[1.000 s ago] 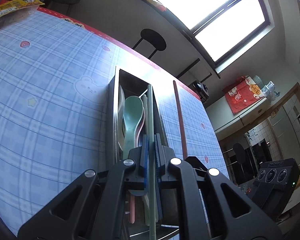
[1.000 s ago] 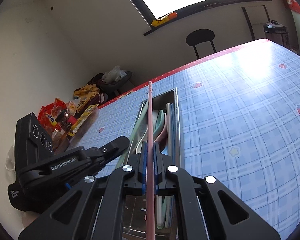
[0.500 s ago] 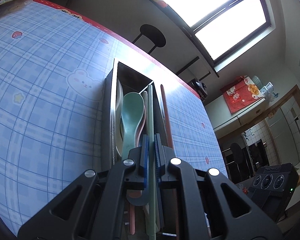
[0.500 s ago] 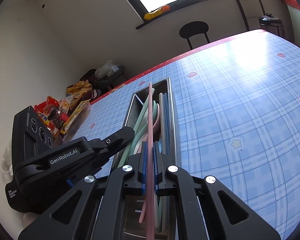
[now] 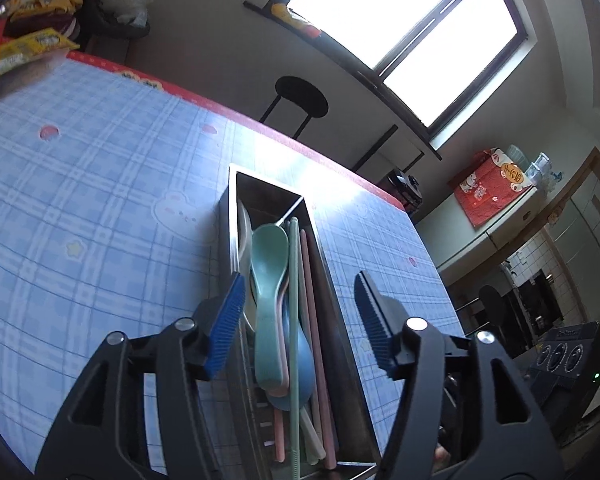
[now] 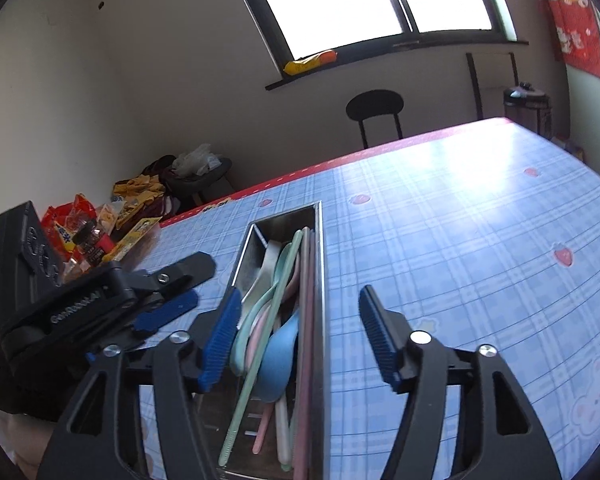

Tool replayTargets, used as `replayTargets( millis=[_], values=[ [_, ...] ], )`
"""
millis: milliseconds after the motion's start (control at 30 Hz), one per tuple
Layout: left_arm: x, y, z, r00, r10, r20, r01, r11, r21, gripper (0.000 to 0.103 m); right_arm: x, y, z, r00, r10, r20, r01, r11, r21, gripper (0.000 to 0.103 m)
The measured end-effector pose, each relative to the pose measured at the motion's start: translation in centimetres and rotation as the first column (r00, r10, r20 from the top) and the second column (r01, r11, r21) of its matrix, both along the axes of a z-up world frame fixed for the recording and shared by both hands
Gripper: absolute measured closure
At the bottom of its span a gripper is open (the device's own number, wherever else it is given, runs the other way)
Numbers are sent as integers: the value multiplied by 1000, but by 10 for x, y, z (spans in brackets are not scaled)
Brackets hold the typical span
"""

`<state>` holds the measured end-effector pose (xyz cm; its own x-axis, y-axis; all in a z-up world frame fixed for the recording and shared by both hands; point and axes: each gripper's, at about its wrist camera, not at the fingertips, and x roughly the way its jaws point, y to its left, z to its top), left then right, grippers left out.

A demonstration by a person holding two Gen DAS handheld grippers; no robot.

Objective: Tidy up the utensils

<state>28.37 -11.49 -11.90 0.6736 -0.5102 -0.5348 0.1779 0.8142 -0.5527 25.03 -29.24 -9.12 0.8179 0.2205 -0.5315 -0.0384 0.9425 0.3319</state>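
A long steel tray (image 5: 232, 216) (image 6: 320, 264) lies on the blue checked tablecloth, holding a green spoon (image 5: 268, 264), a blue spoon (image 6: 278, 356), a pink spoon, a green chopstick (image 5: 294, 320) (image 6: 260, 356) and a pink chopstick (image 5: 316, 328) (image 6: 310, 320). My left gripper (image 5: 298, 322) hovers over the tray's near end, its jaws opening, pads clear of the green chopstick lying in the tray. My right gripper (image 6: 296, 334) also stands over the tray, jaws opening, pads off the pink chopstick. The left gripper's body (image 6: 100, 300) shows at the left of the right wrist view.
The table's red far edge (image 5: 260, 120) runs ahead, with a black stool (image 5: 300, 98) (image 6: 376, 108) behind it. Snack packets and a jar (image 6: 88, 236) sit at the table's left corner. The right gripper's housing (image 5: 568, 356) shows at lower right.
Both grippers went from shut to wide apart. The green chopstick left the left jaws and the pink chopstick left the right jaws; both now lie in the tray.
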Motion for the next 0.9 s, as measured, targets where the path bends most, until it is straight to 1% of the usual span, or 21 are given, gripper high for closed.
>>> replayTargets(
  millis=[33,67,100,133,167,200,300,367,467,567,633,667,733,833,900],
  values=[
    [-4,2,6,1000,9,25,-10,1000,22,27,-1,0,3,1000,-17,11,18,1000,-25,29],
    [-8,5,13,998,20,53,-22,999,39,21,-3,-1,5,999,-32,20,33,998,-46,23],
    [-13,8,20,996,35,77,-39,998,59,18,-4,-3,7,999,-44,29,46,997,-60,18],
    [-17,11,27,994,49,102,-57,995,81,14,-5,-4,8,998,-55,35,58,996,-71,15],
    [-22,14,34,990,59,128,-73,992,103,9,-5,-5,10,997,-64,38,67,994,-81,10],
    [-28,17,41,985,73,154,-93,987,129,6,-7,-6,11,997,-71,43,74,993,-89,6],
    [-45,30,57,968,120,220,-165,965,202,6,-12,-7,17,994,-84,75,92,990,-109,6],
    [-54,43,68,957,156,243,-214,948,236,6,-17,-4,23,992,-84,99,96,987,-129,6],
    [-67,61,86,941,187,284,-268,920,285,6,-28,4,39,987,-81,138,106,977,-187,6],
    [-83,75,108,919,188,347,-319,871,375,6,-46,13,63,969,-105,225,162,955,-249,6],
    [-95,86,123,900,177,398,-349,840,416,6,-57,19,78,958,-116,264,194,937,-292,6],
    [-100,91,130,893,168,417,-356,831,427,6,-62,23,85,955,-109,275,196,929,-314,6],
    [-109,102,141,883,153,444,-362,824,435,6,-71,32,98,955,-85,286,188,915,-357,6],
    [-122,115,153,874,111,472,-350,819,455,6,-87,42,116,956,-45,290,167,897,-409,6],
    [-130,118,157,870,71,487,-337,807,485,6,-98,50,125,957,-31,288,162,881,-445,6]
  ],
)
